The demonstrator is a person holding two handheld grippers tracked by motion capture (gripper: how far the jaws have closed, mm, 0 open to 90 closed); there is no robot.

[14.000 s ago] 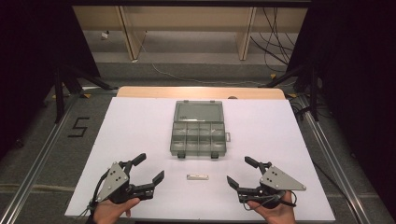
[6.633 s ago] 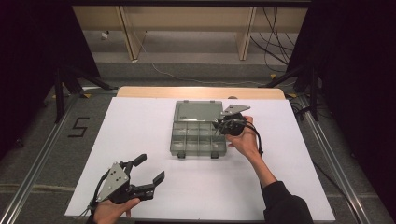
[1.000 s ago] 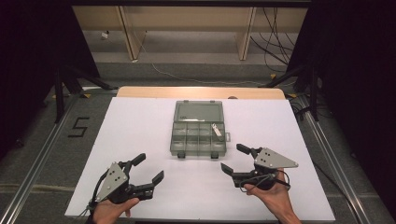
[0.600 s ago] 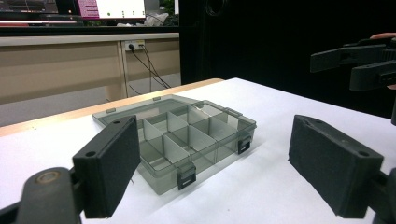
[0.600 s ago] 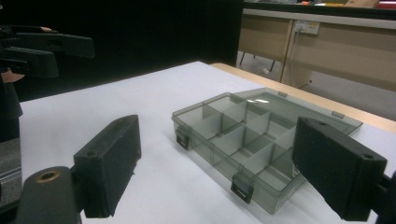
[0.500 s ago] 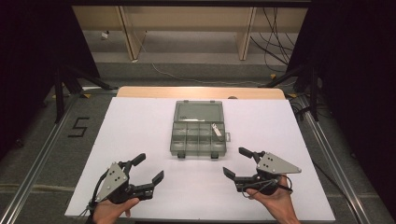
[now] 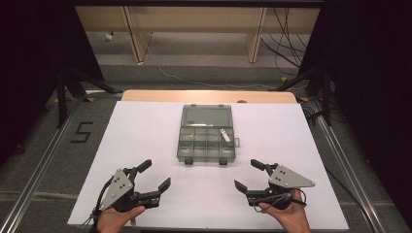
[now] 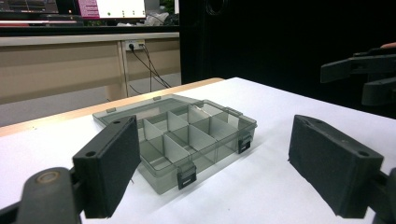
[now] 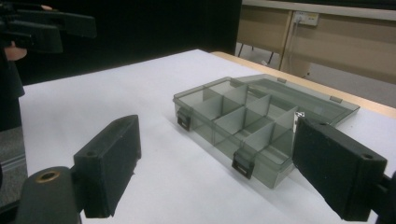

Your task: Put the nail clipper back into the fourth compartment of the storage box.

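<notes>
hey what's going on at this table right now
A person holds a two-jaw gripper in each hand over a white table. The left gripper and right gripper both hover open and empty near the front edge. Between and beyond them sits an open, smoky-grey clear plastic compartment box, with a small white piece lying in its far right compartment.

I read one mark from here: a black "5" (image 7: 82,132) taped on the grey floor (image 7: 43,145), left of the table. The monitor's (image 8: 119,8) writing in my left gripper view is too small to read.
</notes>
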